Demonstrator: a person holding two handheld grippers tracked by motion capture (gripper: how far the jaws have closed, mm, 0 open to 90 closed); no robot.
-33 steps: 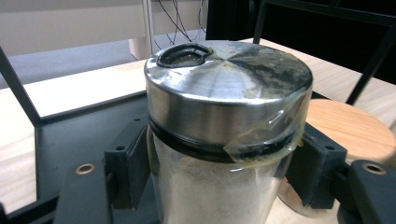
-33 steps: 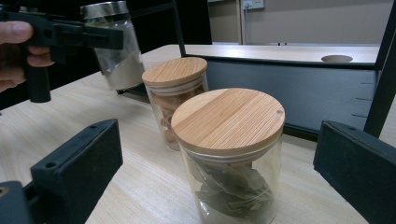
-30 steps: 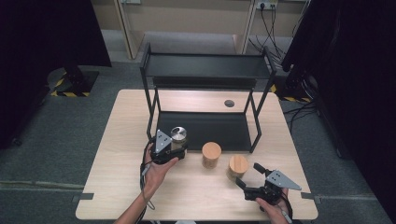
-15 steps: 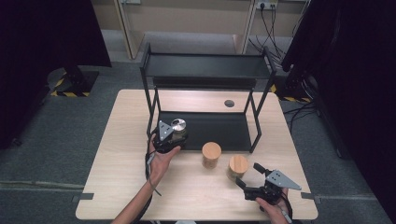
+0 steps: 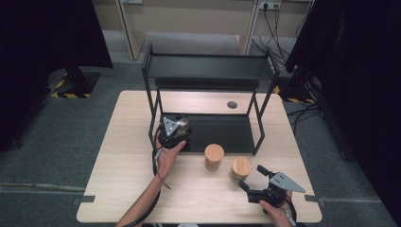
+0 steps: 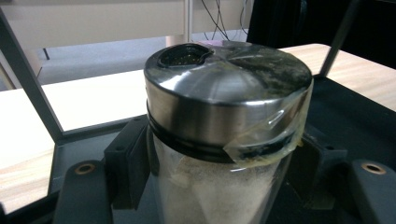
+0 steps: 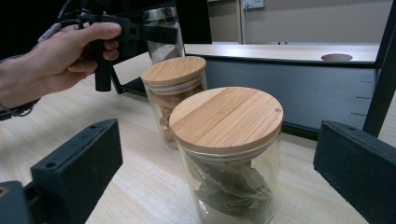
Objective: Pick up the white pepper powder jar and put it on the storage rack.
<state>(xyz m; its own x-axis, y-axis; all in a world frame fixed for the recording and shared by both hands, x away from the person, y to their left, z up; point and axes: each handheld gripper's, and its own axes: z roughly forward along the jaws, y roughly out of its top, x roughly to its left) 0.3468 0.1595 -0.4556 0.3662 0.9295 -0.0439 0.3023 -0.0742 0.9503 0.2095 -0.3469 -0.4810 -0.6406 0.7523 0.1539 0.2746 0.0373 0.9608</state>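
Left gripper view: the black jaws of the left gripper [image 6: 205,186] are seen pressed against both sides of a shaker jar [image 6: 224,140], which is clamped between them. The jar is held upright, its long axis vertical, and its steel cap [image 6: 229,88] is turned up toward the camera, with a dark pour opening at the far left of the top. Clear tape is stuck across the cap and down its right side. Pale powder is visible through the glass below the cap. Beneath and beyond the jaws the dark lower shelf of a black rack [image 6: 345,107] is seen, with one of its posts rising at the left.

In the high view the left gripper [image 5: 173,131] and its jar are found at the front left corner of the rack [image 5: 208,71], held by the left hand [image 5: 166,158].

In the right gripper view the jaws of the right gripper [image 7: 219,186] are spread wide apart, nothing being held. Between them, a little ahead, a glass jar with a wooden lid [image 7: 226,154] stands upright on the table [image 7: 140,186], dark leaves inside. Just behind it to the left a second wooden-lidded jar [image 7: 173,100] stands, also upright.
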